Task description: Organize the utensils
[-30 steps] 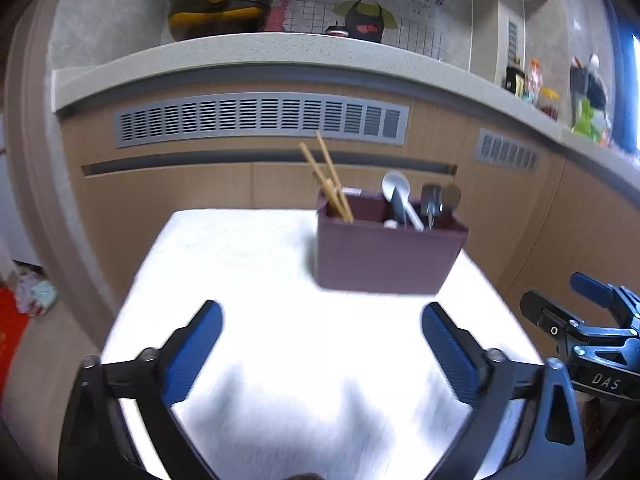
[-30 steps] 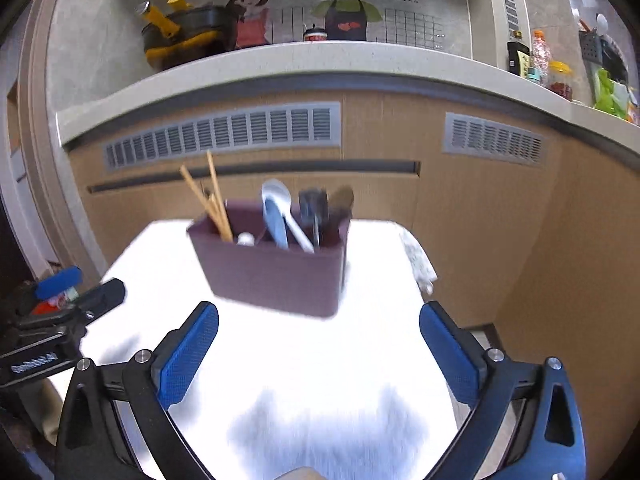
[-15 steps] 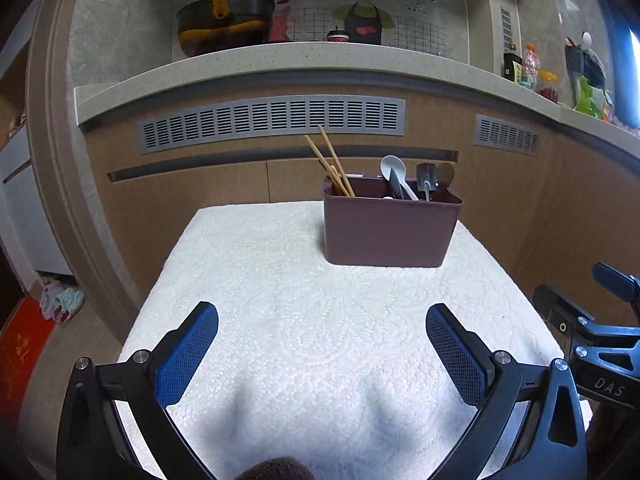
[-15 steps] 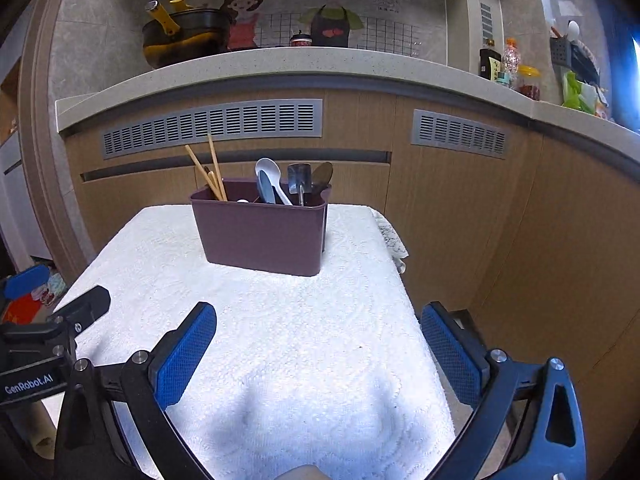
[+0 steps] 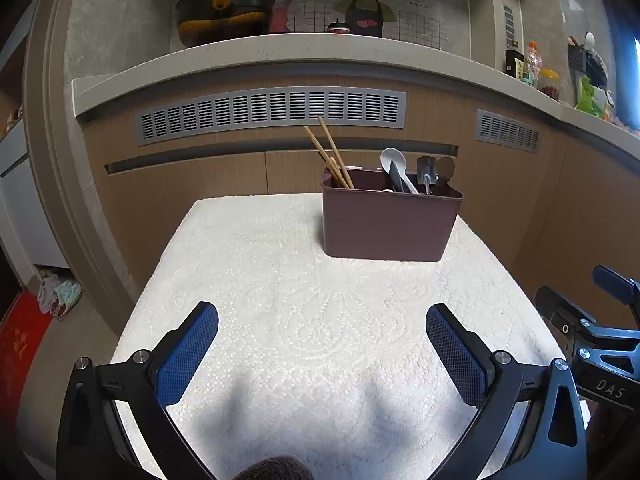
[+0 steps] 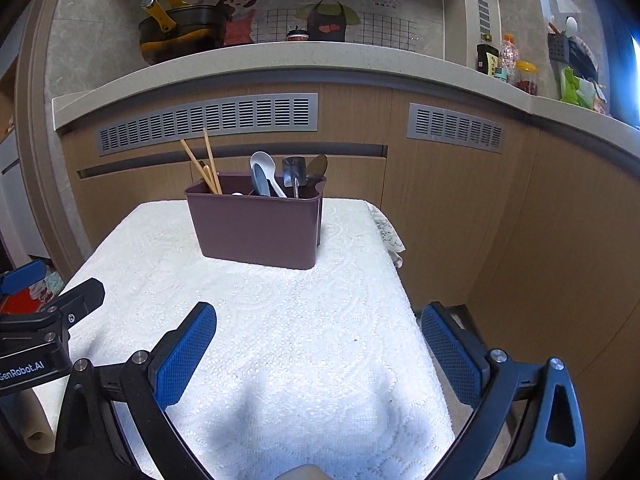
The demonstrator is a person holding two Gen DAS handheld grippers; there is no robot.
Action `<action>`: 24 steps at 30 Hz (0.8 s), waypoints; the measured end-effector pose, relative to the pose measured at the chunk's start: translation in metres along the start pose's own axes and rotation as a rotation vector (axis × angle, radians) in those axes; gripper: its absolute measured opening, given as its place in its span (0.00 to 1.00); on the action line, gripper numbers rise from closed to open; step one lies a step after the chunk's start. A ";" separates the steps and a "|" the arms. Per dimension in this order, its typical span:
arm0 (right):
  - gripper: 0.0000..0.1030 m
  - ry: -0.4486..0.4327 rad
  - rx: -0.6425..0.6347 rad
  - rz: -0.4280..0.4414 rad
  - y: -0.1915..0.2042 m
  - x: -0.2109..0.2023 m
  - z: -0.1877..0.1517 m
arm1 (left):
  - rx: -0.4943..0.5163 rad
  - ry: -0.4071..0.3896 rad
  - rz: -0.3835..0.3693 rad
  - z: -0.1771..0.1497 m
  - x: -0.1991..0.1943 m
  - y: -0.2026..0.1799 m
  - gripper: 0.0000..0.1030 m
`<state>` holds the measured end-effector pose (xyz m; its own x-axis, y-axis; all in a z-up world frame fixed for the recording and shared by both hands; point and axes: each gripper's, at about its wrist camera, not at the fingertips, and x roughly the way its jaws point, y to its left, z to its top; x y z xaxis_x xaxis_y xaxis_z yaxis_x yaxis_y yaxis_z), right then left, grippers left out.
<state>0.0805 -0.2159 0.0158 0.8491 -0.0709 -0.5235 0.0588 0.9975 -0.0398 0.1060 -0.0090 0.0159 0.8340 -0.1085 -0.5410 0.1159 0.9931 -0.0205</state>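
A maroon utensil holder [image 5: 390, 222] [image 6: 258, 226] stands at the far side of a table under a white textured cloth [image 5: 320, 320] [image 6: 280, 340]. In it stand wooden chopsticks [image 5: 330, 154] [image 6: 202, 166] at the left, a white spoon [image 5: 394, 166] [image 6: 266, 172] in the middle and metal utensils [image 5: 434, 172] [image 6: 302, 174] at the right. My left gripper [image 5: 322, 344] is open and empty over the cloth's near part. My right gripper [image 6: 318, 340] is open and empty, also short of the holder.
A wooden cabinet front with grey vents [image 5: 270, 110] and a stone counter [image 5: 280, 50] rise behind the table. A black and yellow pot [image 5: 224, 16] sits on the counter. Jars and bottles [image 6: 516, 68] stand at the counter's right. The table's right edge [image 6: 404, 280] drops off.
Both grippers have pulled back and steadied; the holder looks farther away and the blur is gone. Both stay open and empty.
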 end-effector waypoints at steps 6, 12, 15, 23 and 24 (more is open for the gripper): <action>0.99 -0.001 0.000 0.001 0.000 0.000 0.000 | 0.003 0.004 0.003 -0.001 0.000 -0.001 1.00; 0.99 -0.003 -0.001 0.002 0.001 -0.001 0.001 | 0.004 0.005 0.002 -0.001 0.001 -0.001 1.00; 0.99 -0.003 -0.001 0.003 0.001 -0.001 0.001 | 0.004 0.005 0.003 -0.001 0.001 -0.001 1.00; 0.99 -0.001 0.000 0.007 0.001 -0.001 0.001 | 0.006 0.006 0.001 -0.001 0.001 -0.002 1.00; 0.99 -0.001 0.001 0.006 0.001 -0.001 0.001 | 0.007 0.005 0.001 -0.001 0.000 -0.002 1.00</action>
<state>0.0804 -0.2152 0.0170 0.8501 -0.0650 -0.5226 0.0541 0.9979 -0.0361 0.1056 -0.0114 0.0148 0.8311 -0.1077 -0.5456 0.1194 0.9927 -0.0141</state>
